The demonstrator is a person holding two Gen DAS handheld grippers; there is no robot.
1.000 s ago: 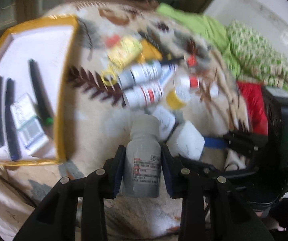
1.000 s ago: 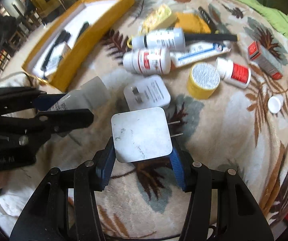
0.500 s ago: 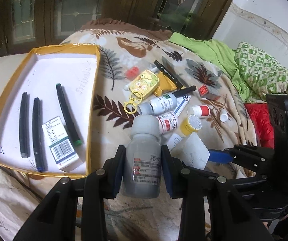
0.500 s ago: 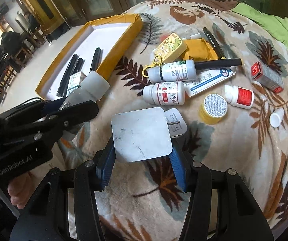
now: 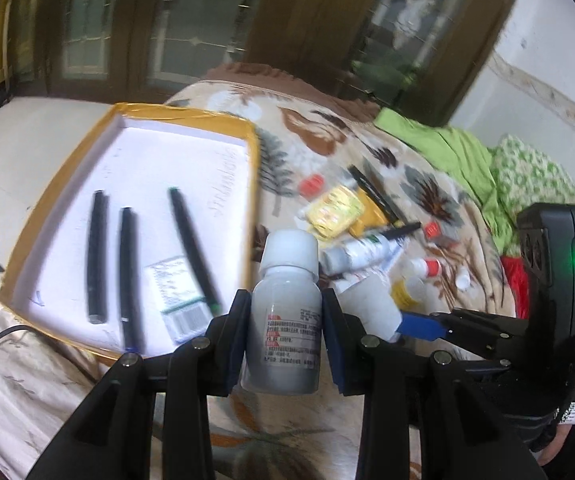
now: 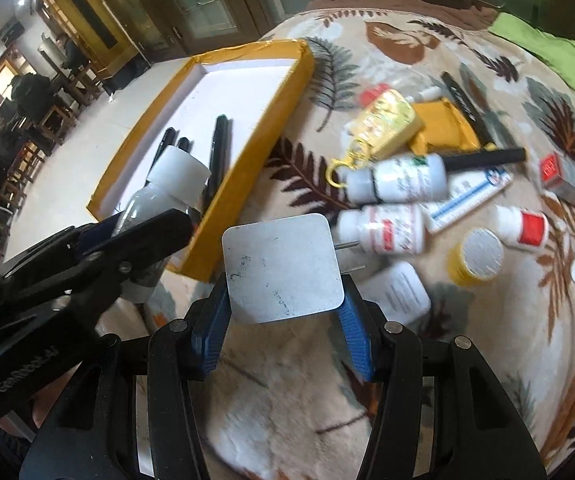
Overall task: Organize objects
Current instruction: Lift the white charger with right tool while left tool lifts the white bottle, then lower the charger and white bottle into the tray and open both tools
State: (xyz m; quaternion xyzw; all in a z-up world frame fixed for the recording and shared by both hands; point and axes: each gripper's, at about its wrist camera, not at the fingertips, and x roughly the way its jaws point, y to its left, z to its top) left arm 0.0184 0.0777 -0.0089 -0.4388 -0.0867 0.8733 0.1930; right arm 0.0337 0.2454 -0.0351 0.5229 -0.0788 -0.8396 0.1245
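Observation:
My left gripper [image 5: 285, 334] is shut on a white pill bottle [image 5: 285, 320] with a white cap, held upright above the blanket beside the yellow-rimmed tray [image 5: 253, 184]. The tray holds three black pens [image 5: 97, 252] and a small box [image 5: 177, 294]. My right gripper [image 6: 283, 312] is shut on a white square plug adapter [image 6: 281, 274], its two prongs pointing right. In the right wrist view the left gripper [image 6: 99, 240] and its bottle [image 6: 167, 184] hang over the tray's near corner [image 6: 207, 248]. The right gripper [image 5: 423, 326] shows at the right of the left wrist view.
Loose items lie on the leaf-patterned blanket [image 6: 467, 360]: two white bottles [image 6: 397, 178], a yellow keychain [image 6: 383, 124], a toothpaste tube [image 6: 471, 196], a yellow-lidded jar [image 6: 475, 260], a red-labelled bottle [image 6: 523, 226], a red box [image 6: 567, 182], another white adapter [image 6: 401, 296]. Green bedding [image 5: 467, 156] lies beyond.
Both grippers have risen and shifted left toward the tray, each still holding its object. The tray now fills more of both views and the loose pile has dropped back to the right.

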